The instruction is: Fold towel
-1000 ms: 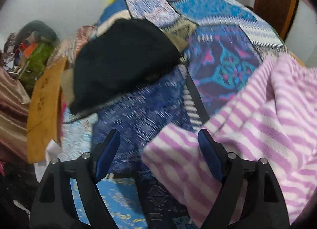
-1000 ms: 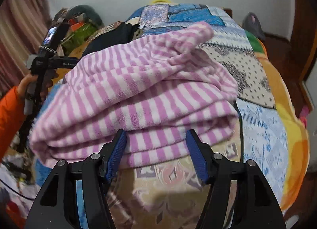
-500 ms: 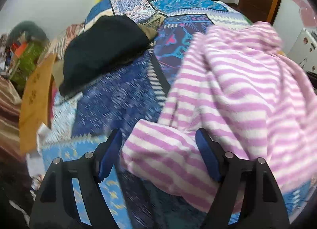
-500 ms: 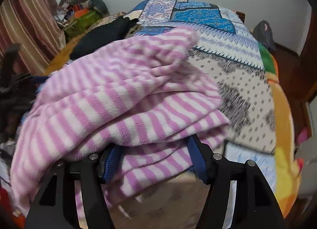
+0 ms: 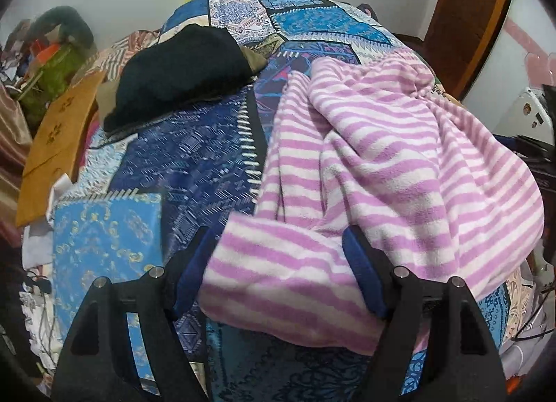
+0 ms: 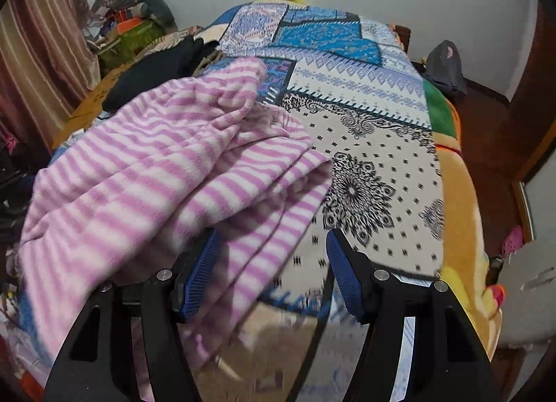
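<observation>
A pink-and-white striped towel (image 5: 399, 165) lies bunched in a loose heap on the patchwork bedspread (image 5: 194, 158). In the left wrist view its near fold sits between the blue pads of my left gripper (image 5: 276, 235), whose jaws stand wide apart. In the right wrist view the towel (image 6: 156, 165) spreads to the left. One edge drapes over the left finger (image 6: 198, 273) of my right gripper (image 6: 271, 233) and lies partly between its jaws. Both grippers are open and neither pinches the cloth.
A black garment (image 5: 180, 68) lies at the far left of the bed, beside a brown cardboard sheet (image 5: 55, 145) and a green bag (image 5: 59, 68). A striped curtain (image 6: 41, 54) hangs at left. On the floor at right sits a grey bag (image 6: 444, 68). An orange blanket edge (image 6: 462, 221) runs along the bed's right side.
The left gripper has closed in on the towel, whose fold now lies between its jaws. In the right wrist view the folded stack has slumped and slid left, uncovering the white patterned bedspread.
</observation>
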The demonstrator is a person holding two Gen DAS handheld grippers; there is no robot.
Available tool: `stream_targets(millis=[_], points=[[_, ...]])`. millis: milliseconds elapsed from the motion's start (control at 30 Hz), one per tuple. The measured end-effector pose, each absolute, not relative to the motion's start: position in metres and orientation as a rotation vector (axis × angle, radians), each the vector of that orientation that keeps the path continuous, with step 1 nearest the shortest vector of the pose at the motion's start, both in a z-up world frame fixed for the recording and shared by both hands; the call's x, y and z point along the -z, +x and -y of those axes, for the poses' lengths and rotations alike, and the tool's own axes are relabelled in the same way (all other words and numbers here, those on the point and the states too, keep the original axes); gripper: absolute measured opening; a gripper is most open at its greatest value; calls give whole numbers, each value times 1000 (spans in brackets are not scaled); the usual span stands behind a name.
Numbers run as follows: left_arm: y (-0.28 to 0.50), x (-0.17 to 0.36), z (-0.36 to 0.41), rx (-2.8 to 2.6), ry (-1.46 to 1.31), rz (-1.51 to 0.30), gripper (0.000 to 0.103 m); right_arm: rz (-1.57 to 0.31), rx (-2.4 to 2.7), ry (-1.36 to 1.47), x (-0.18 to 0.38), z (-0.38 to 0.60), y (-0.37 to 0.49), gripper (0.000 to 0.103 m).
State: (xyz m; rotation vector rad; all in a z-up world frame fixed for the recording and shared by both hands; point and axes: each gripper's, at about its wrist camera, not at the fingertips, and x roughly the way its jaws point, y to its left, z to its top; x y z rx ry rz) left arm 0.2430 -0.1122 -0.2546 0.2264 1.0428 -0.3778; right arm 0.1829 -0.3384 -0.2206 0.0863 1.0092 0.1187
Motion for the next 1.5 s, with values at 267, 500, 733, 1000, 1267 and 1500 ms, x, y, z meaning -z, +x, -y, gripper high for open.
stream_targets(millis=[267, 500, 733, 1000, 1267, 1500], points=[[253, 204, 104, 363, 231, -922, 75, -873, -119, 131, 174, 328, 148, 60], [278, 230, 115, 334, 385, -934, 76, -838, -186, 182, 171, 295, 122, 61], [281, 289, 97, 306, 255, -1110, 66, -922, -200, 188, 213, 285, 123, 61], [256, 284, 91, 311, 149, -1133, 66, -946, -190, 79, 219, 296, 144, 61], [259, 252, 93, 334, 178, -1071, 66, -951, -178, 120, 214, 323, 161, 61], [281, 217, 107, 431, 131, -1002, 65, -859, -201, 166, 191, 320, 171, 58]])
